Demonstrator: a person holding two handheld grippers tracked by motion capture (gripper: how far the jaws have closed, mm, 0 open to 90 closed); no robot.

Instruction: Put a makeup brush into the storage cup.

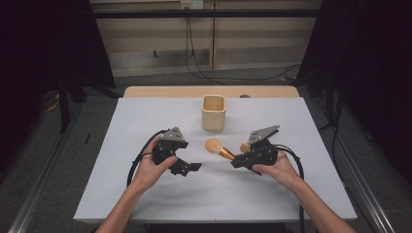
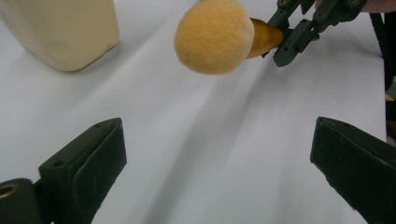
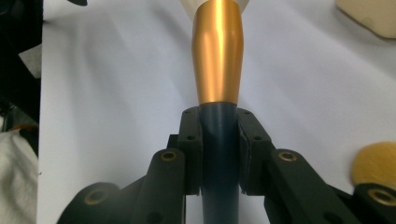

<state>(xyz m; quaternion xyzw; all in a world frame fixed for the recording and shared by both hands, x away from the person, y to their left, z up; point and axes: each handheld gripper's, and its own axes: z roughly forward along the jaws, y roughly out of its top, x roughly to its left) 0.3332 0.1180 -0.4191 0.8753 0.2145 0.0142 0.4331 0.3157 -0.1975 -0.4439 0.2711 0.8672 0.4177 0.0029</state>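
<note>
Plainly, right hand-held gripper (image 1: 236,161) clamps the makeup brush (image 1: 217,148); left hand-held gripper (image 1: 194,167) gapes empty; no writing legible.

High view above the near table (image 1: 145,194) edge facing forward and down, gripper views close, sharing the brush (image 2: 215,37) and cup (image 1: 214,112)

A white worktop (image 1: 145,194) with a bare wooden strip along its far edge (image 1: 170,91); a cream, square-mouthed cup (image 1: 214,112) standing upright near the far middle, well apart from the edges; a second orange brush (image 1: 244,147) lying right of centre on the white surface; grey floor (image 1: 87,121) on both sides; black cables (image 1: 204,75) trailing across the floor behind; a pale wall panel (image 1: 160,41) beyond, dark drapes (image 1: 369,58) flanking the scene.
</note>
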